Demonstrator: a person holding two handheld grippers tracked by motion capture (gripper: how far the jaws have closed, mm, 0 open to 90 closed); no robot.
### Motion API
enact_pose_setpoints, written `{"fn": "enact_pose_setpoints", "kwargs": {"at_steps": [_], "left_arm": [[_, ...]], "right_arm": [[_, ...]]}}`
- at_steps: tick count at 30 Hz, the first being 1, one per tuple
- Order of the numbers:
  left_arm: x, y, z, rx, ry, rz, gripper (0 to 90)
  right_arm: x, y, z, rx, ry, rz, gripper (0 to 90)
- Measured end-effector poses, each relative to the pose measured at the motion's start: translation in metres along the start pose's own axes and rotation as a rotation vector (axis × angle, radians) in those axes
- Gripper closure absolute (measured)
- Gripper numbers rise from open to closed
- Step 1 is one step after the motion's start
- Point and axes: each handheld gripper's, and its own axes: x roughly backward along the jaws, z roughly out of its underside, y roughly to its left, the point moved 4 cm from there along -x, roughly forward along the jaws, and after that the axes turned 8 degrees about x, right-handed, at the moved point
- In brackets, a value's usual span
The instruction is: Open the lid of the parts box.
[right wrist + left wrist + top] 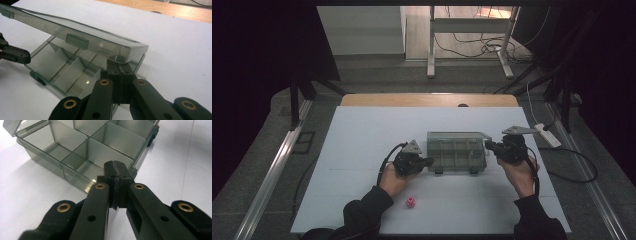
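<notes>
Centrally on table: smoky compartment box [457,152], long axis 9-to-3, lid [75,37] half-raised. Left gripper [428,161] clenched, empty, at box's 9 o'clock end. Right gripper [488,146] clenched, empty, tips under lid corner at 3 o'clock, nearer lid.

left gripper [424,161]: jaws pressed together, nothing between them; pointing right
right gripper [490,146]: jaws closed tight too; pointing left, held a bit higher
forearms: both coming in from the bottom, dark sleeves
</notes>
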Motion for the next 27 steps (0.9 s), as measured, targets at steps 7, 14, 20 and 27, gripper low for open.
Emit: {"fn": "enact_pose_setpoints", "kwargs": {"at_steps": [7,14,20,27], "left_arm": [[0.000,0.001,0.000,-0.001,-0.002,0.009,89.0],[0.000,0.001,0.000,0.000,-0.002,0.011,89.0],[0.000,0.001,0.000,0.000,-0.003,0.010,89.0],[0.000,0.001,0.001,0.003,-0.003,0.013,88.9]], "right_arm": [[-0.004,-0.004,-0.007,0.005,-0.011,0.005,89.3],[-0.008,-0.009,-0.013,0.007,-0.019,0.004,89.3],[-0.012,-0.012,-0.018,0.006,-0.020,0.006,89.4],[-0.016,-0.016,-0.023,0.007,-0.023,0.013,89.4]]}}
